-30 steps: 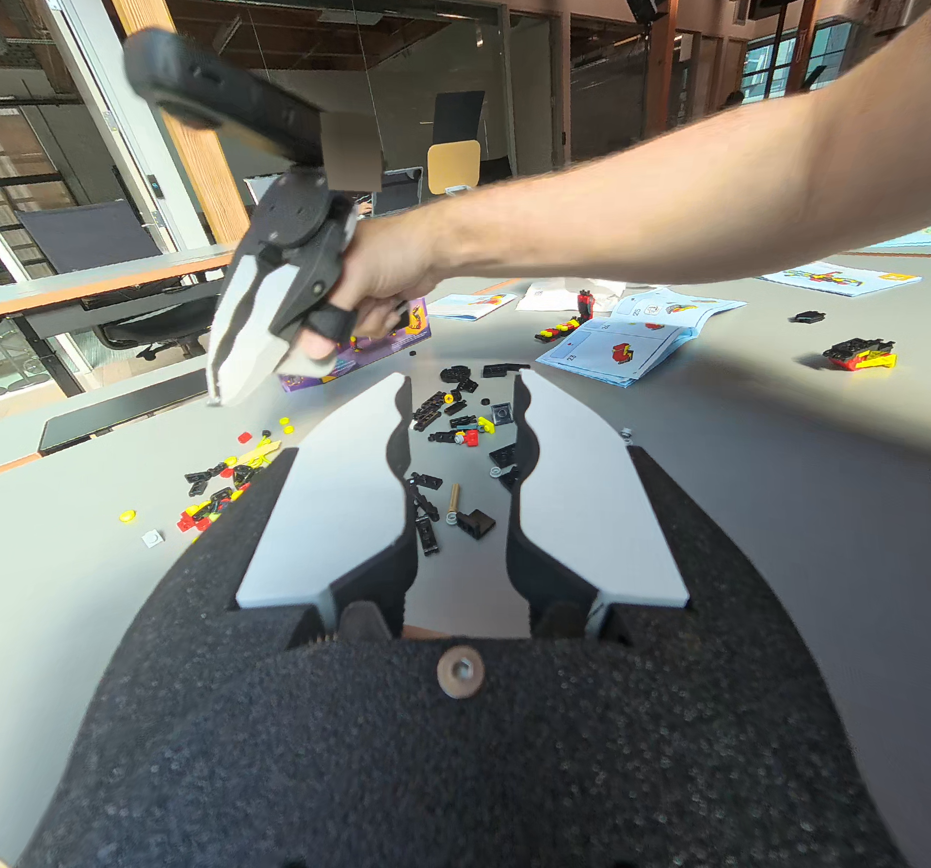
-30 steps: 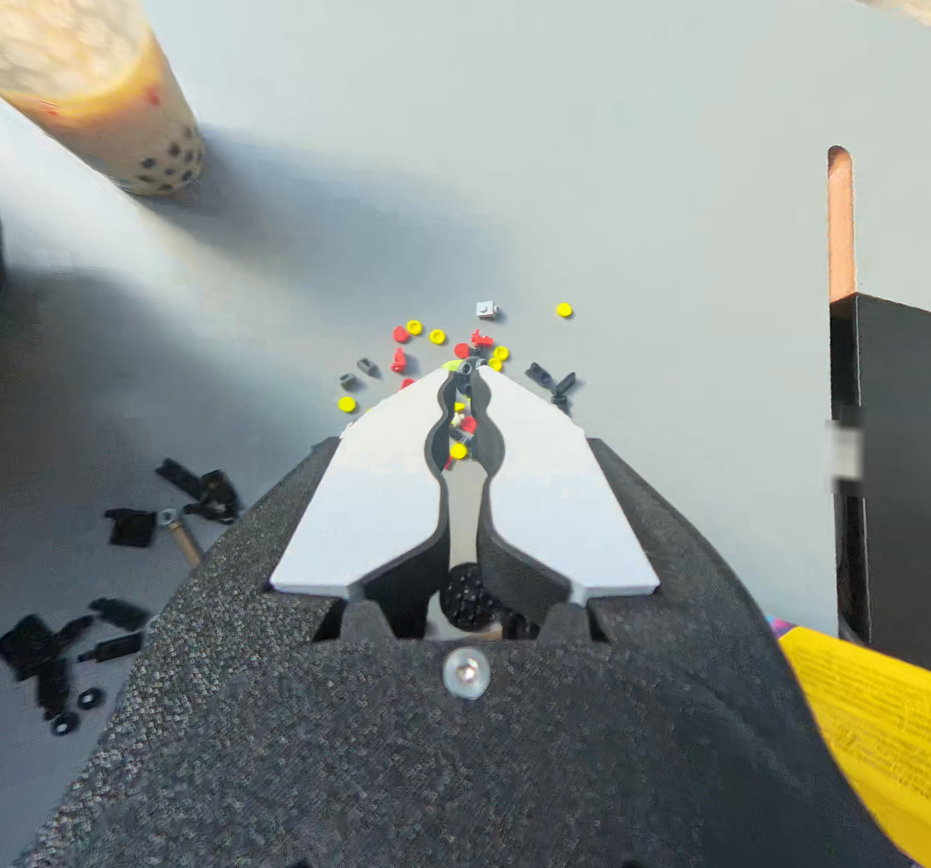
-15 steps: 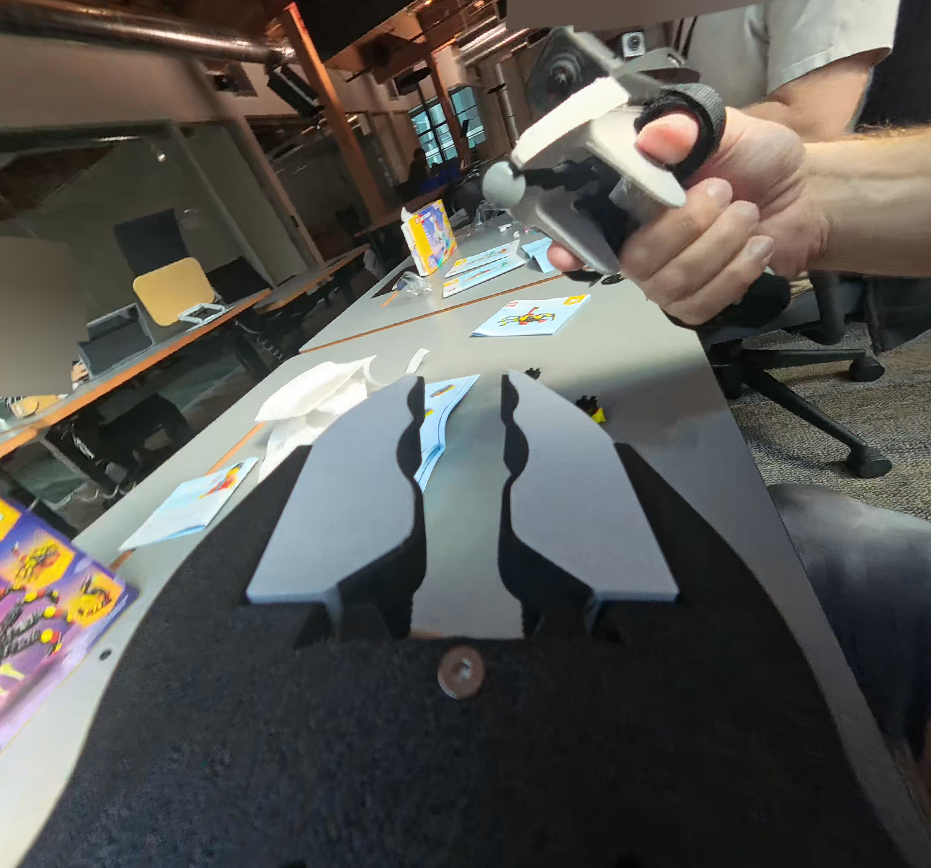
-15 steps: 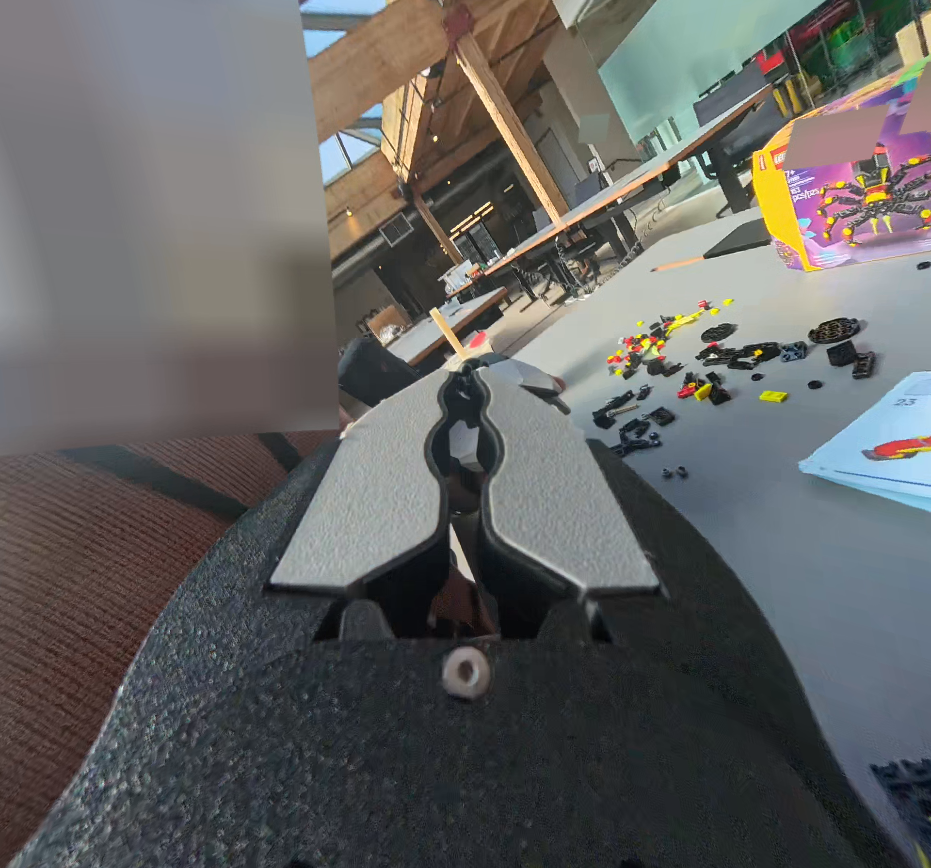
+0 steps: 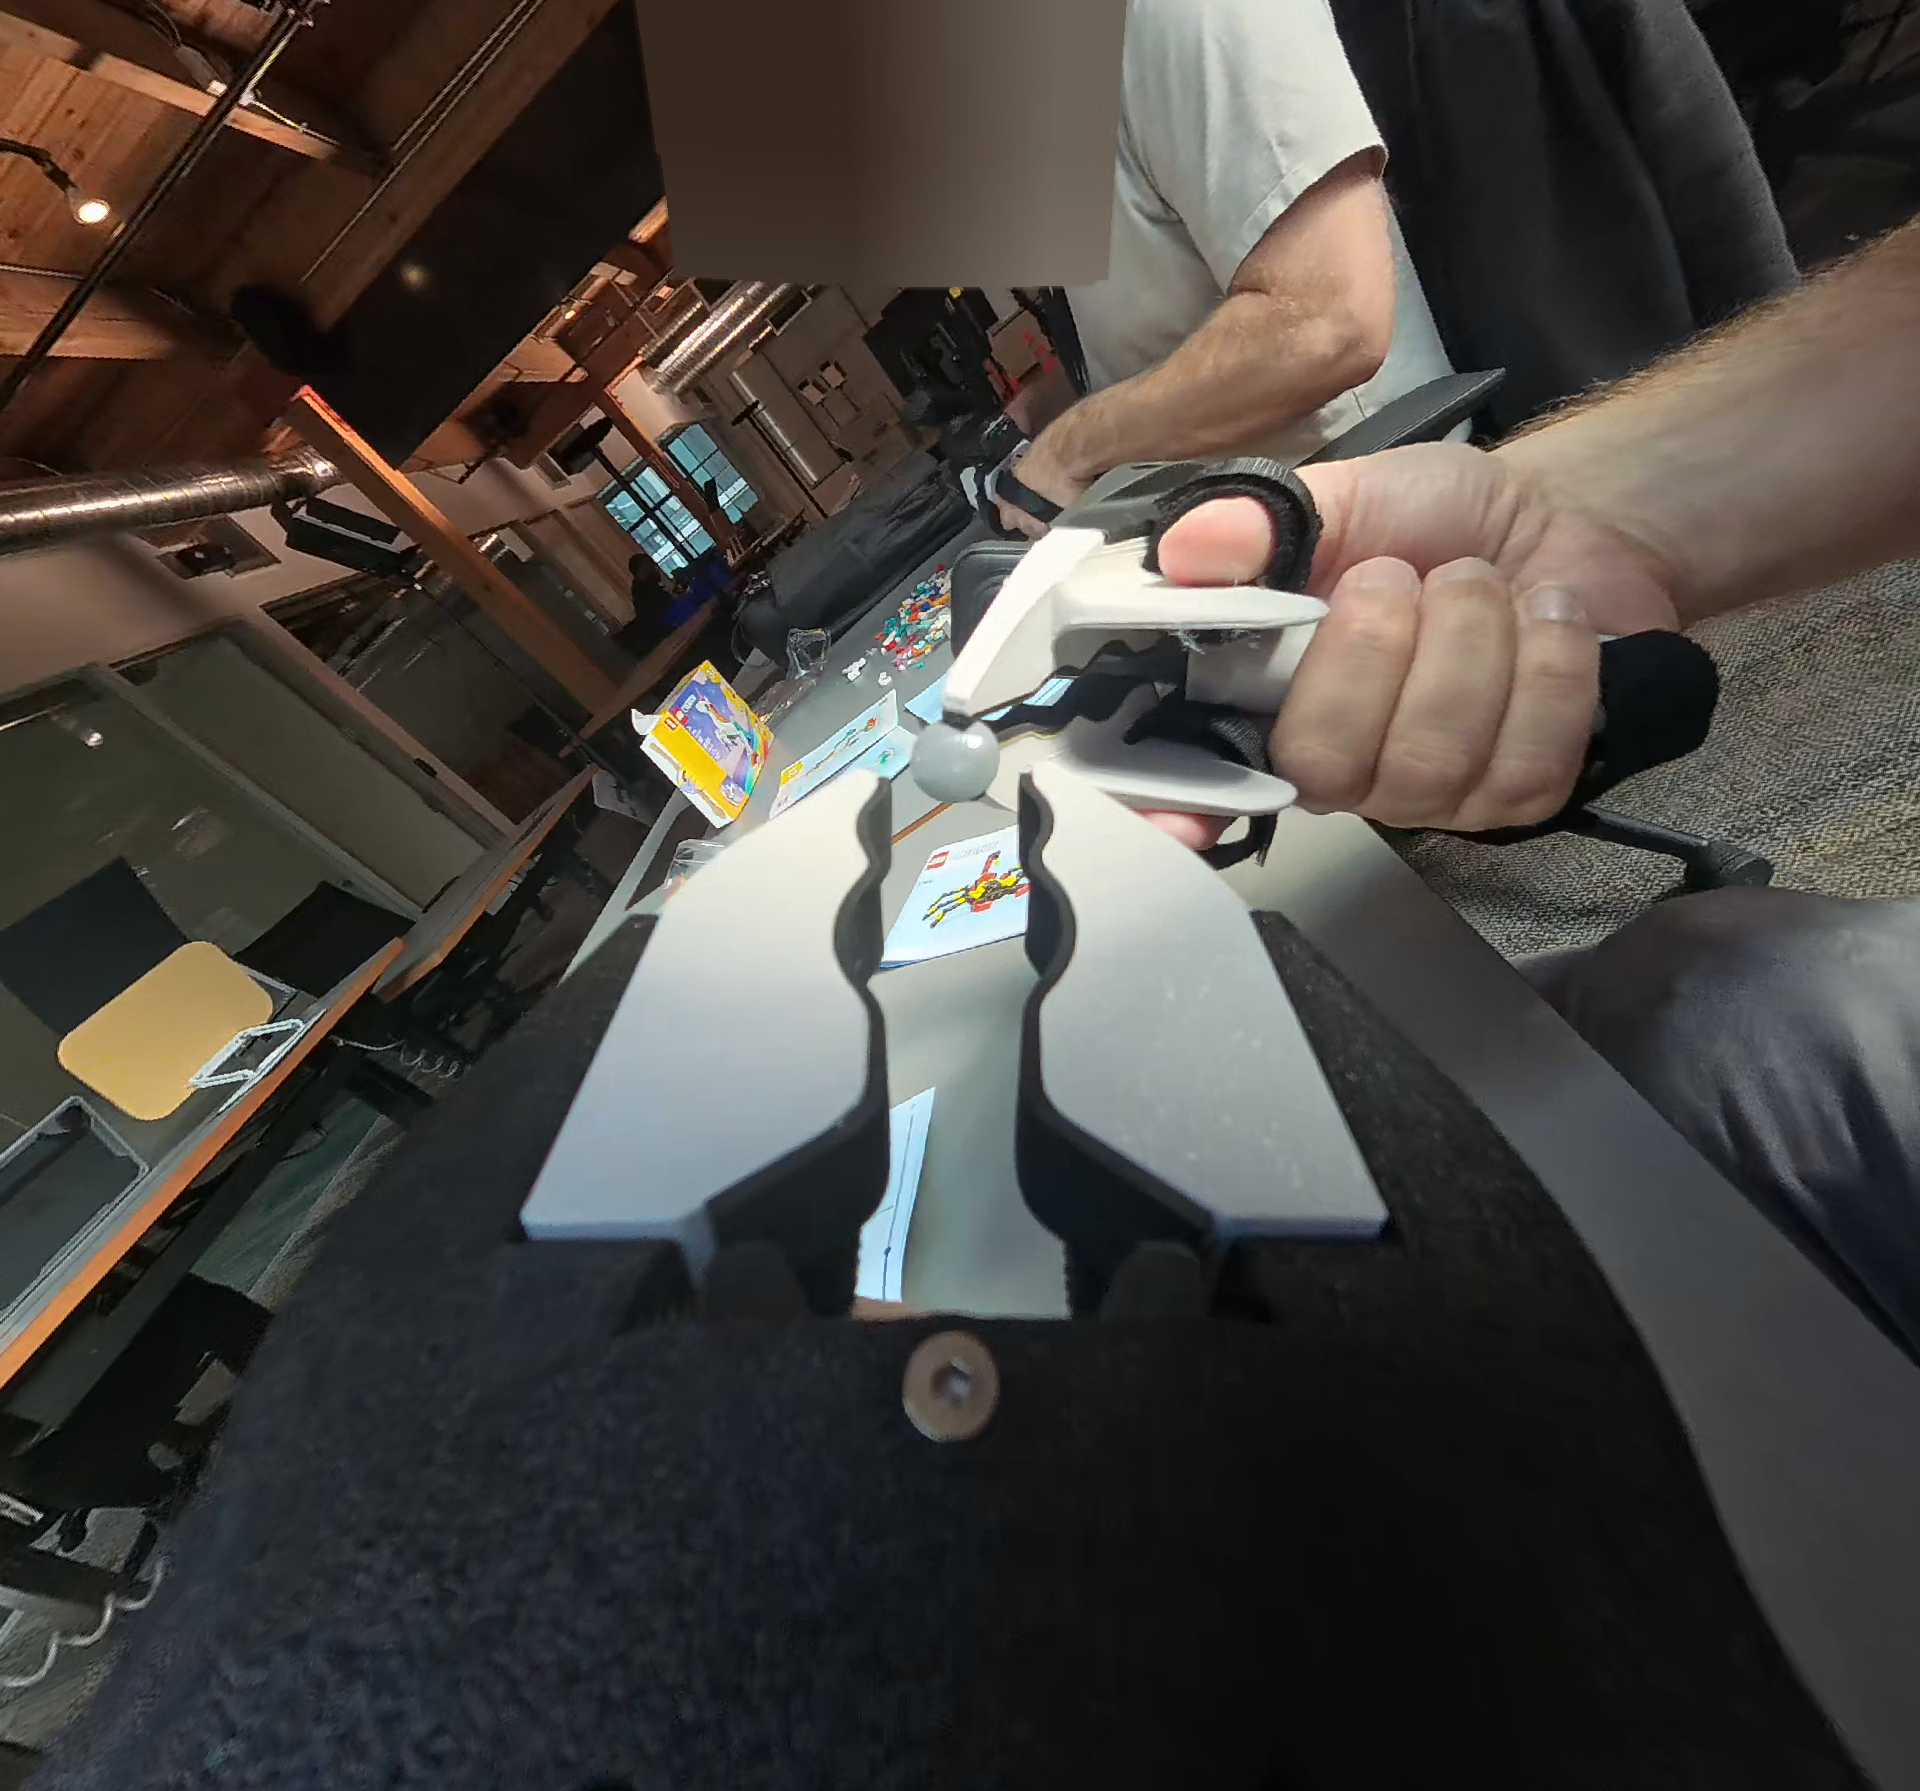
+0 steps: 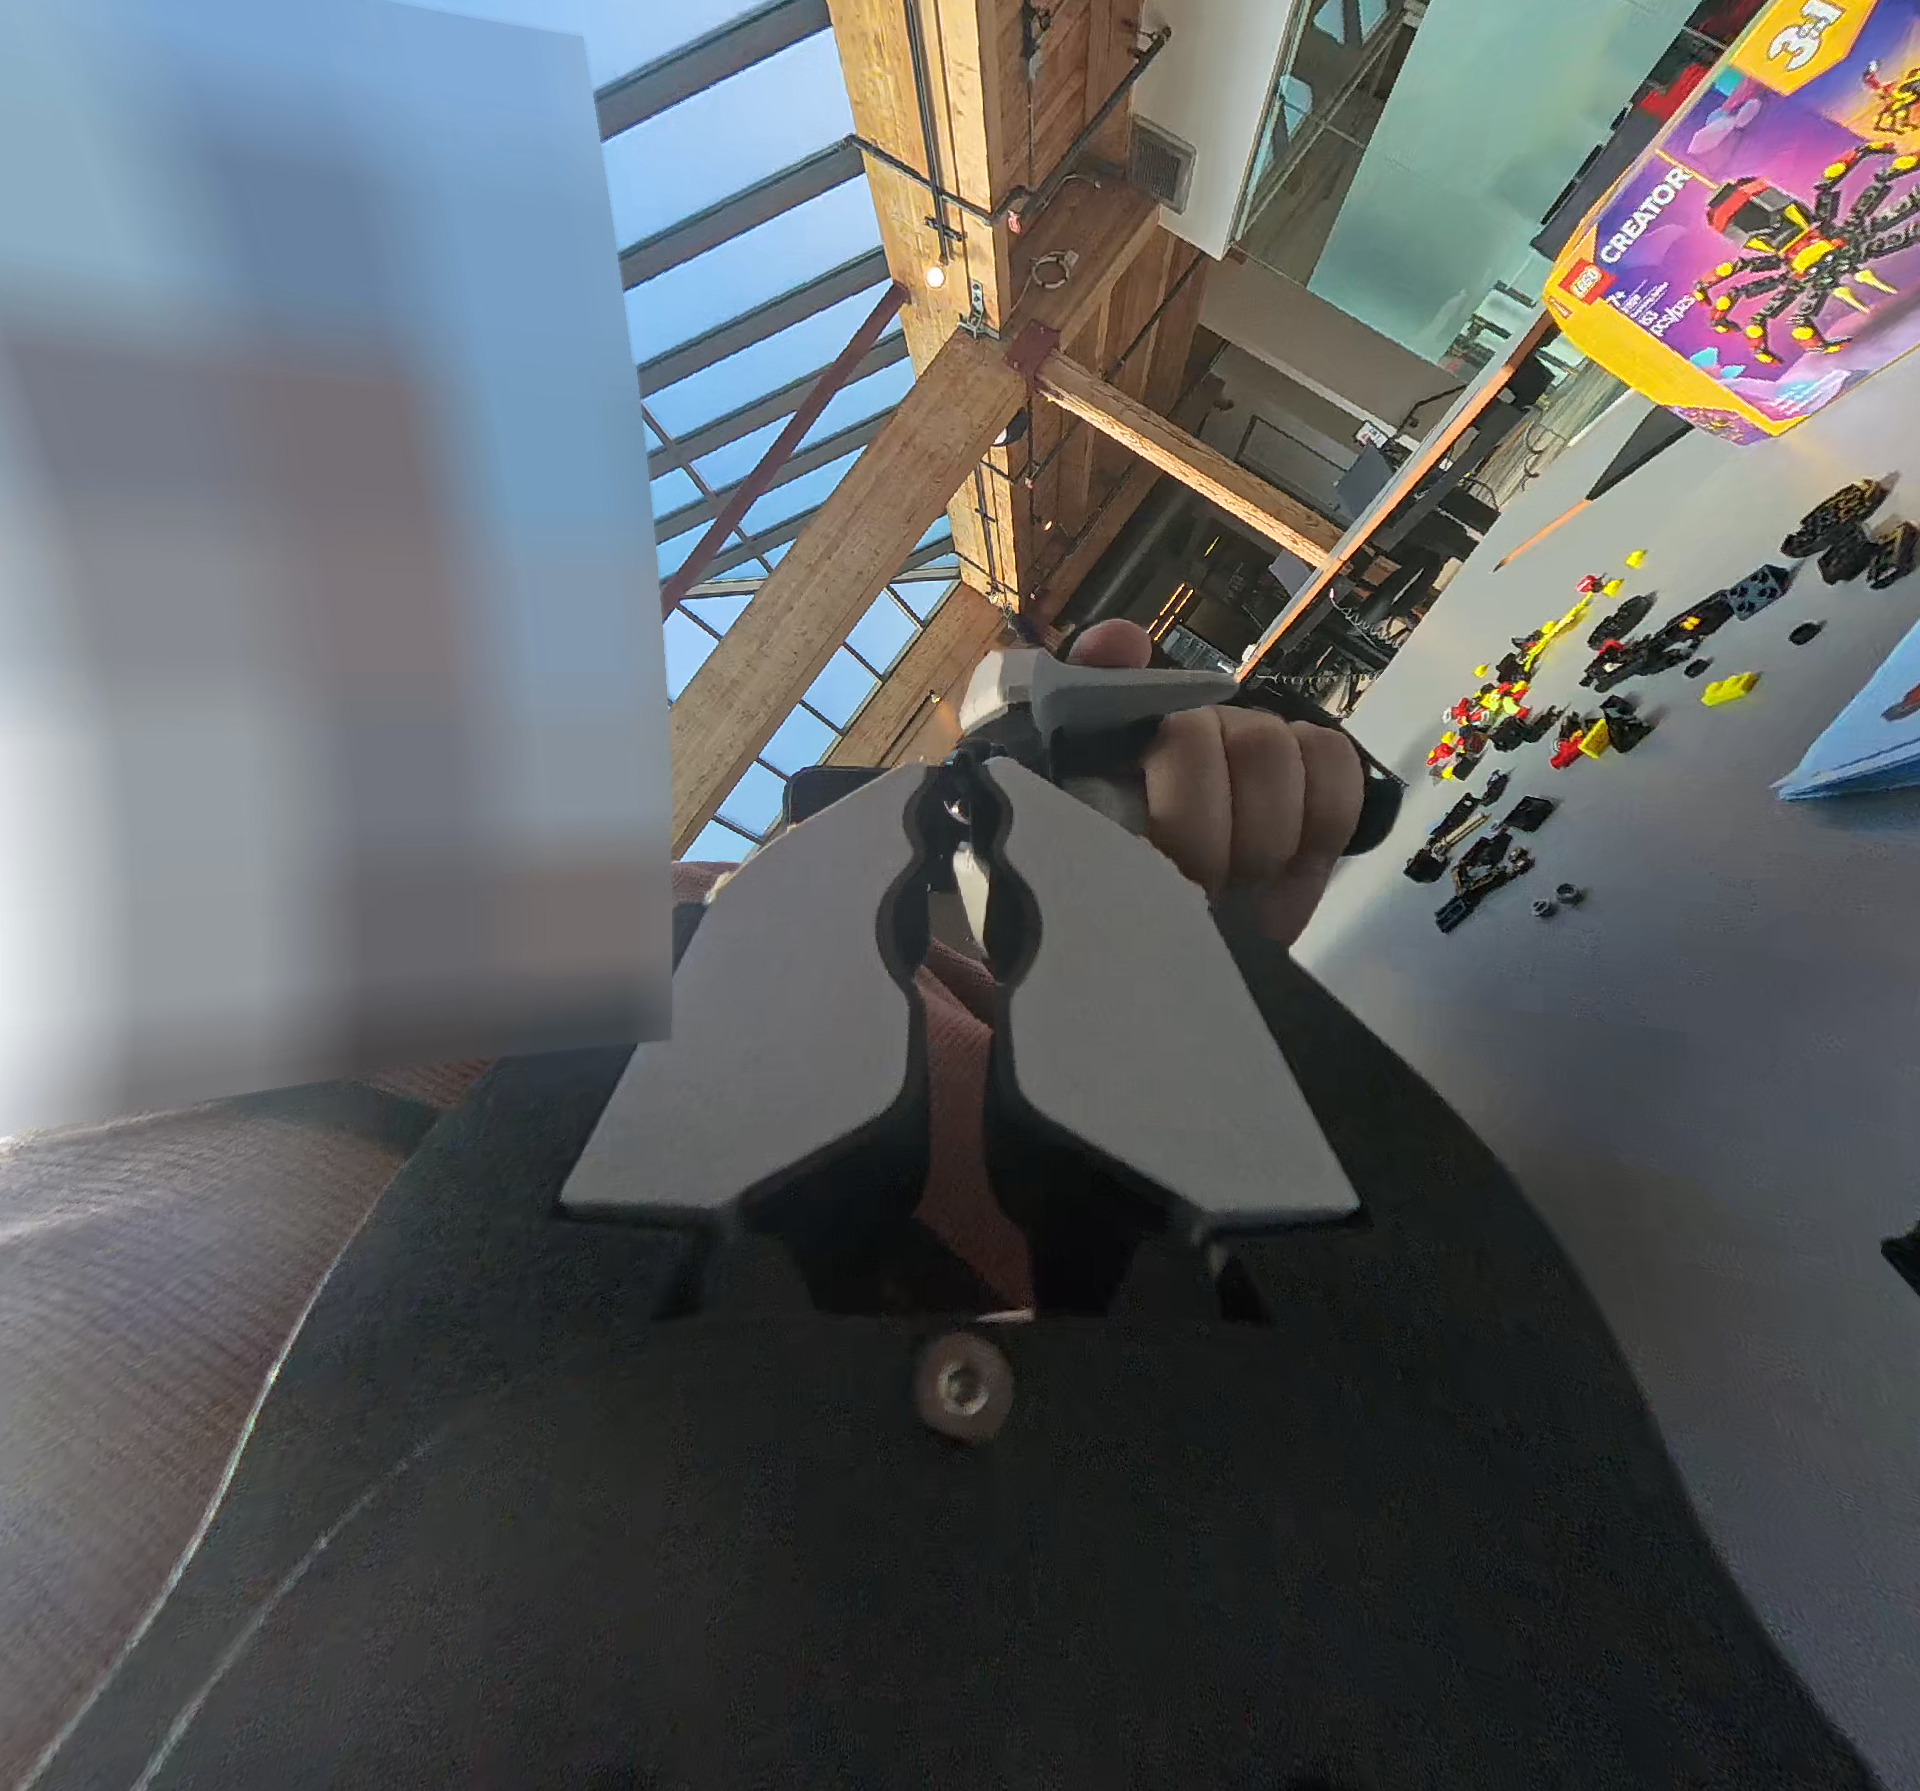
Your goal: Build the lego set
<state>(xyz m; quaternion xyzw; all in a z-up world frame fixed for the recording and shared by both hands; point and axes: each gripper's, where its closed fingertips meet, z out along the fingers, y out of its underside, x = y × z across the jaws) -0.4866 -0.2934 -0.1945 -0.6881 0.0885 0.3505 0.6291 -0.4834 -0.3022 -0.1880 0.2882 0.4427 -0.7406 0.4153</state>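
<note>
Lying well right of the right hand-held gripper [image 6: 961, 785], lego pieces [image 6: 1507, 713]

An open workspace with heavy timber beams [image 6: 831, 546] and a wooden post [image 6: 935, 110] is shown beneath a glazed roof [image 6: 717, 183], through which blue sky is seen. A silver ventilation duct [image 5: 156, 494] is run below the wood-plank ceiling [image 5: 135, 79]. Frosted glass partitions [image 6: 1507, 79] are set along one side. Grey carpet [image 5: 1766, 723] is laid beside the long grey surface [image 5: 1403, 962], and distant windows [image 5: 665, 484] are lit by daylight.
</note>
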